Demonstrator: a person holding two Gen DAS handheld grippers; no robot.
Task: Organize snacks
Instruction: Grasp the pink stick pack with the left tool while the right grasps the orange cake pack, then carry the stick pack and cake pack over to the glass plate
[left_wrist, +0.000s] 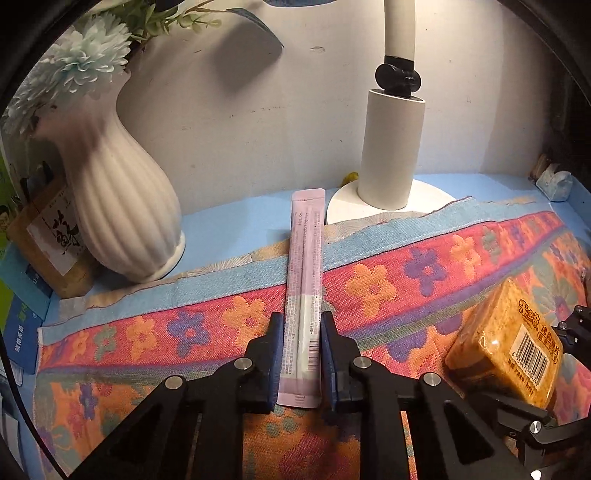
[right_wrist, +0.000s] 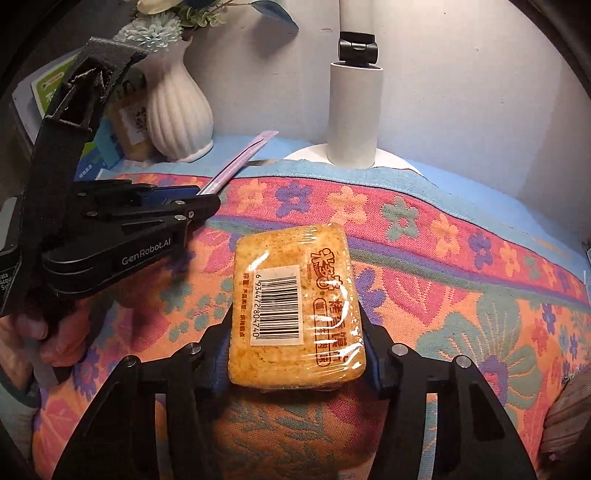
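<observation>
Surface: a blue tabletop (left_wrist: 236, 229), mostly covered by a flowered cloth (left_wrist: 388, 280) in pink, orange and purple with a pale blue border along its far edge.
Back wall: a plain white wall (left_wrist: 258, 122) stands right behind the far edge of the tabletop, with soft shadows on it.
Far left corner: a white ribbed vase (left_wrist: 122, 206) with pale blue flowers (left_wrist: 85, 55) stands on the bare blue part; a brown box (left_wrist: 48, 240) is just beside it, near the left edge.
Far edge, middle: a white lamp (left_wrist: 391, 155) with a round base; the cloth border touches this base.
Far right corner: a small grey-blue object (left_wrist: 556, 184), too small to tell what it is.
Left gripper (left_wrist: 301, 325): its fingers are closed on the pink stick packet (left_wrist: 304, 258), which points toward the far edge and the lamp base.
Right gripper (right_wrist: 297, 328): its fingers press both sides of the wrapped cake snack (right_wrist: 295, 306), over the middle of the cloth; barcode label faces up.
Person: a hand (right_wrist: 48, 332) holds the left gripper, seen at the left in the right wrist view.
</observation>
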